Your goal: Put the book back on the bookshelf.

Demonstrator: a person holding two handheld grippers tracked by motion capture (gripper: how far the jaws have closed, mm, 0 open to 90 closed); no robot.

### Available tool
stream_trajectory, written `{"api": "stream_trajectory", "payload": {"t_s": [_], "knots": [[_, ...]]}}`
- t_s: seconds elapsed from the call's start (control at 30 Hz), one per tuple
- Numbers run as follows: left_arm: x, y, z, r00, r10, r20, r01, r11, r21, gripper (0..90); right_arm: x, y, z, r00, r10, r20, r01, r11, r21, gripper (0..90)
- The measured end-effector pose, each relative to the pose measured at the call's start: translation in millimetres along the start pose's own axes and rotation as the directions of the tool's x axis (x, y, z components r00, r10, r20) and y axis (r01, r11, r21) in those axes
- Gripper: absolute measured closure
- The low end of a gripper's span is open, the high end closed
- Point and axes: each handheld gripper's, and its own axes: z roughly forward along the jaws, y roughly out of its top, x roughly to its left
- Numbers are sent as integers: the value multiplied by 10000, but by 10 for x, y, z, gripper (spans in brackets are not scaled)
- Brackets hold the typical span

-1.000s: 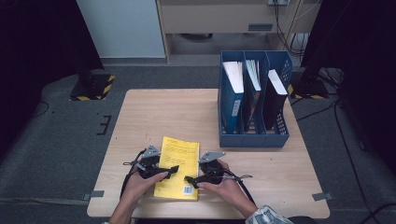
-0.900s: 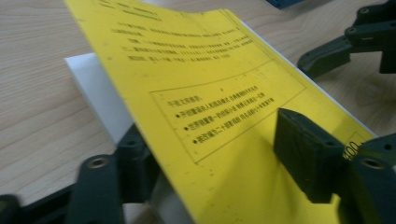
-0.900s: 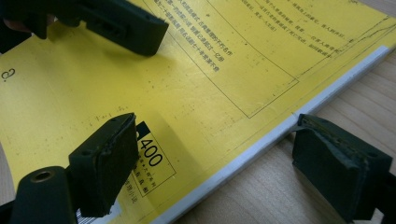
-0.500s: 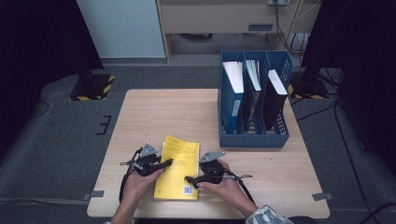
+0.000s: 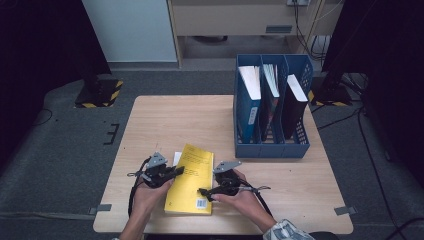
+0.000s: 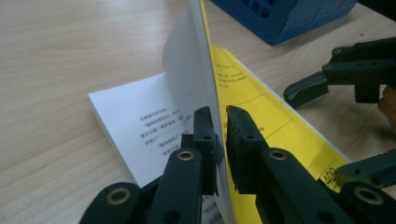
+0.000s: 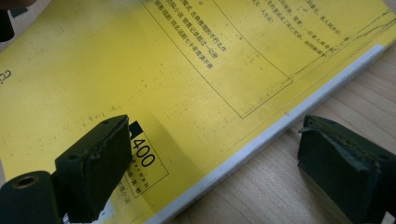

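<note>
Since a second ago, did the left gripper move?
Yes. The left gripper slid slightly toward the blue file rack, closing on the yellow book's lifted cover.

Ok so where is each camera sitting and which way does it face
High view: above the person's side, looking forward and down on the table; both hands enter from below.
Left gripper view: rides the left gripper, looking along its jaws, shut on the yellow book's cover.
Right gripper view: rides the right gripper, whose open jaws straddle the book's edge.
All three share the yellow book.

Overhead; two close views sharing book [image 5: 191, 179]
</note>
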Motion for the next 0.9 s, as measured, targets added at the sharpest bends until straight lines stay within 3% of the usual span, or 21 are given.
{"api": "stream_trajectory", "payload": {"t_s": [0.1, 0.33, 0.5, 0.53, 0.67, 0.7, 0.9], "knots": [[-34, 26, -17, 9998, 205, 9, -204, 9996, -192, 846, -10, 3, -5, 9999, 114, -81, -114, 9999, 0, 92], [-39, 55, -50, 9998, 98, 198, -89, 9990, -447, 858, -35, 19, 10, 9994, 236, -253, -237, 9997, -27, 84], [18, 29, -20, 10000, 23, 73, -24, 9998, 175, 822, -26, 26, 27, 9999, 88, -99, -88, 10000, -32, 89], [83, -13, 0, 9994, -298, 197, 288, 9985, 467, 769, -16, 24, 31, 10000, 29, -50, -29, 10000, -13, 87], [132, -55, 15, 9988, -463, 182, 448, 9962, 753, 688, -11, 33, 41, 10000, 17, -22, -17, 10000, -16, 93], [135, -63, 24, 9990, -383, 225, 359, 9947, 965, 625, -11, 41, 51, 10000, -1, 51, 1, 10000, -6, 94], [131, -141, 30, 9973, -159, 718, 47, 9882, 1533, 524, -30, 58, 66, 9999, 37, 155, -37, 10000, -32, 98]]}}
